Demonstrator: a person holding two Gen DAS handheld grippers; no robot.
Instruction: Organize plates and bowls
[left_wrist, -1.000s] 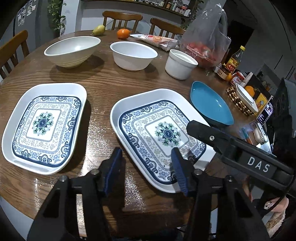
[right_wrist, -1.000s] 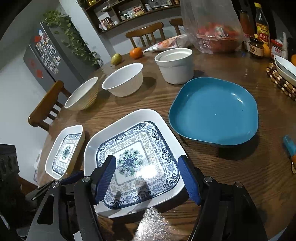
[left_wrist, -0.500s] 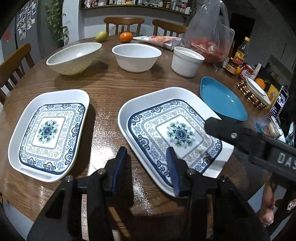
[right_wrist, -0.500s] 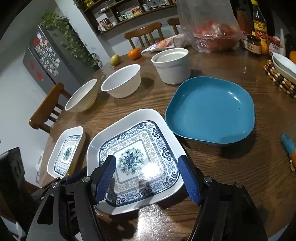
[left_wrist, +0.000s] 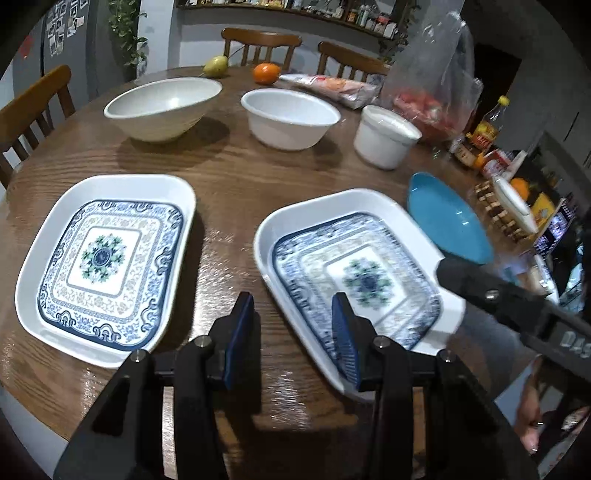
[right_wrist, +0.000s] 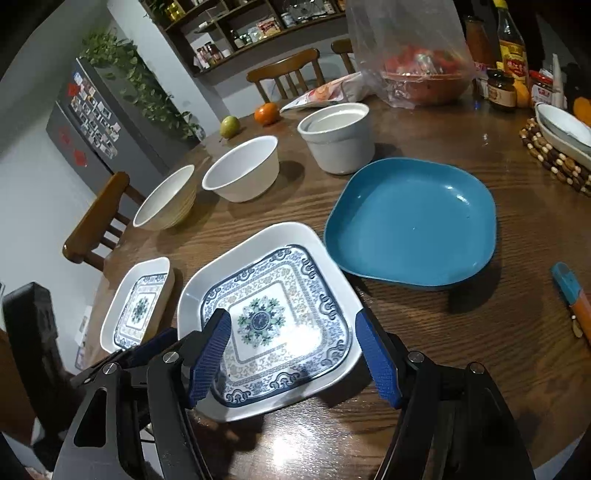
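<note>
Blue-padded left gripper (left_wrist: 293, 332): jaws spread, empty, right pad over the near rim of the patterned blue-and-white square plate (left_wrist: 354, 273).
Right gripper (right_wrist: 295, 363): jaws apart, straddling that plate's near edge.
Teal square plate (right_wrist: 410, 221): beyond the right finger.

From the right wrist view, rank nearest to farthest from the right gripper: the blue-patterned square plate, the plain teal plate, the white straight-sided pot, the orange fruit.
1. Blue-patterned square plate, directly ahead of the right gripper, partly between its open fingers.
2. Plain teal plate, ahead, to the right.
3. White straight-sided pot, beyond the teal plate.
4. Orange fruit, far edge of the table.
</note>
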